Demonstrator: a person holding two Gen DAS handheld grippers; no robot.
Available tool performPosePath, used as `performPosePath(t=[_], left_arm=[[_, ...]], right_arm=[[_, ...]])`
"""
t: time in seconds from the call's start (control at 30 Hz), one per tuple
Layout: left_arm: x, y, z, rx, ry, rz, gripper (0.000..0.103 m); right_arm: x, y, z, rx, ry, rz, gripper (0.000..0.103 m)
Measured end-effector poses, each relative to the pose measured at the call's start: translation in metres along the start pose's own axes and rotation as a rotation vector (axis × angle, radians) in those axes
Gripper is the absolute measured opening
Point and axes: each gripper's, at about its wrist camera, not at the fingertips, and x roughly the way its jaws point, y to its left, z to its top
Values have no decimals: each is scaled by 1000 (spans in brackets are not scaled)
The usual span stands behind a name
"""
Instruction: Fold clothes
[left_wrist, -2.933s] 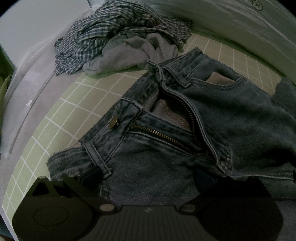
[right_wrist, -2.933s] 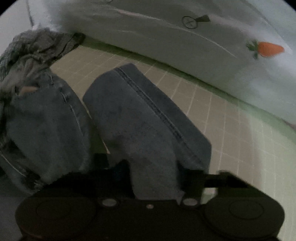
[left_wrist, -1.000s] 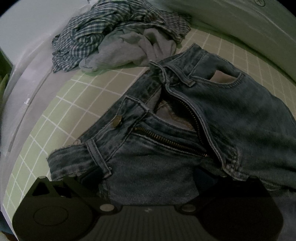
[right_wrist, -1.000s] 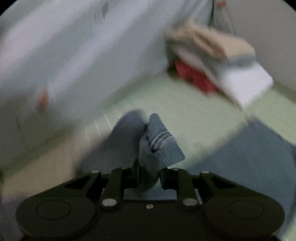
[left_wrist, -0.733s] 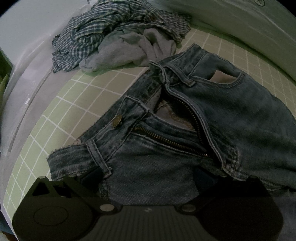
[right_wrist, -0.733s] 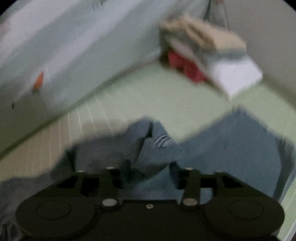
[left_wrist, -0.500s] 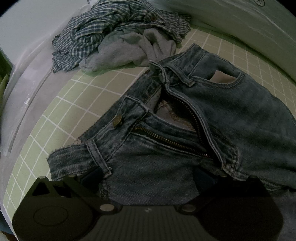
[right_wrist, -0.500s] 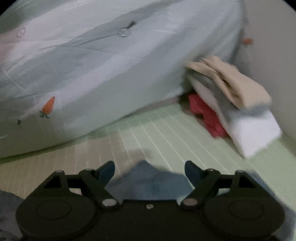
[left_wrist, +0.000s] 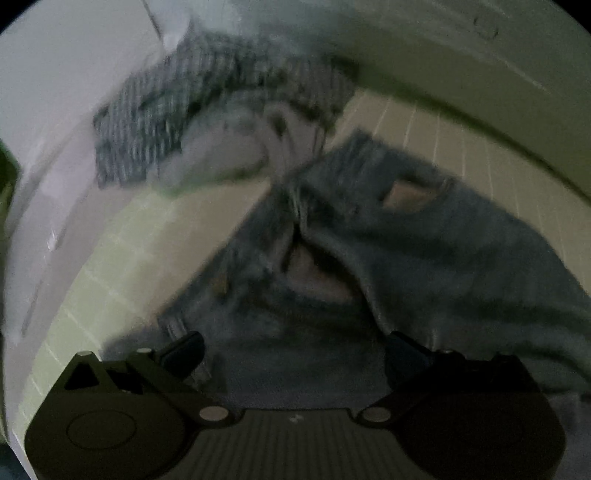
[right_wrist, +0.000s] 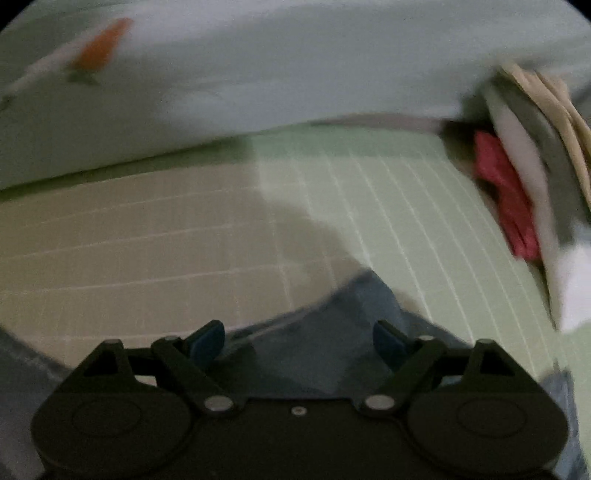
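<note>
Blue jeans lie on a green checked sheet, waistband and open fly toward me; the left wrist view is blurred. My left gripper is open, its fingers wide apart just above the waistband. In the right wrist view a jeans leg end lies on the sheet. My right gripper is open and empty above that leg end.
A crumpled plaid shirt and a grey garment lie beyond the jeans at upper left. A pale quilt with a carrot print borders the far side. A stack of folded clothes stands at right.
My left gripper has lifted off the waistband and pulled back; its view is now blurred. My right gripper let go of the jeans leg, opened, and swung over the sheet.
</note>
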Motion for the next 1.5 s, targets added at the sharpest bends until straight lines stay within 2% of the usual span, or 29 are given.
performPosePath(t=[0.17, 0.33, 0.43, 0.5, 0.57, 0.6, 0.67, 0.77, 0.9, 1.03, 1.1, 1.17, 1.2, 1.27, 1.3, 1.33, 1.4, 1.5], left_arm=[[8, 5, 40, 22, -47, 20, 103], [49, 5, 79, -15, 2, -4, 103], [70, 5, 92, -29, 36, -70, 102], [80, 3, 97, -31, 42, -108, 93], [84, 1, 96, -22, 52, -138, 76], [83, 1, 95, -26, 58, -151, 72], [76, 0, 89, -7, 39, -186, 46], [61, 0, 77, 9, -9, -175, 35], [33, 16, 61, -12, -83, -90, 32], [19, 47, 45, -98, -91, 19, 33], [17, 60, 35, -156, -72, 26, 39], [10, 64, 28, -196, -66, 33, 54], [3, 61, 26, -192, -82, 42, 58], [-10, 56, 24, -180, -115, 61, 86], [-17, 53, 22, -174, -131, 71, 91], [-22, 50, 21, -176, -142, 59, 95], [-33, 42, 20, -182, -162, 33, 97], [-37, 23, 17, -191, -145, -18, 99]], right_arm=[[-4, -22, -4, 67, -9, -24, 88], [-16, -43, -17, 106, -5, -30, 90], [-26, -51, -24, 150, -5, -32, 91], [-32, -55, -28, 189, -1, -37, 93], [-35, -59, -31, 234, 5, -40, 93], [-36, -61, -32, 255, 8, -39, 93], [-38, -64, -35, 291, 13, -37, 93], [-42, -62, -39, 308, 13, -38, 93], [-57, -55, -44, 271, -16, -21, 93], [-72, -56, -51, 233, -58, 14, 93], [-74, -61, -55, 244, -69, 46, 93], [-69, -66, -58, 285, -59, 67, 94], [-64, -70, -58, 316, -56, 76, 96], [-54, -77, -60, 388, -61, 92, 100], [-50, -81, -60, 418, -69, 98, 101], [-44, -84, -60, 447, -78, 105, 102], [-32, -90, -58, 482, -75, 124, 102], [-14, -98, -54, 544, -49, 130, 102]])
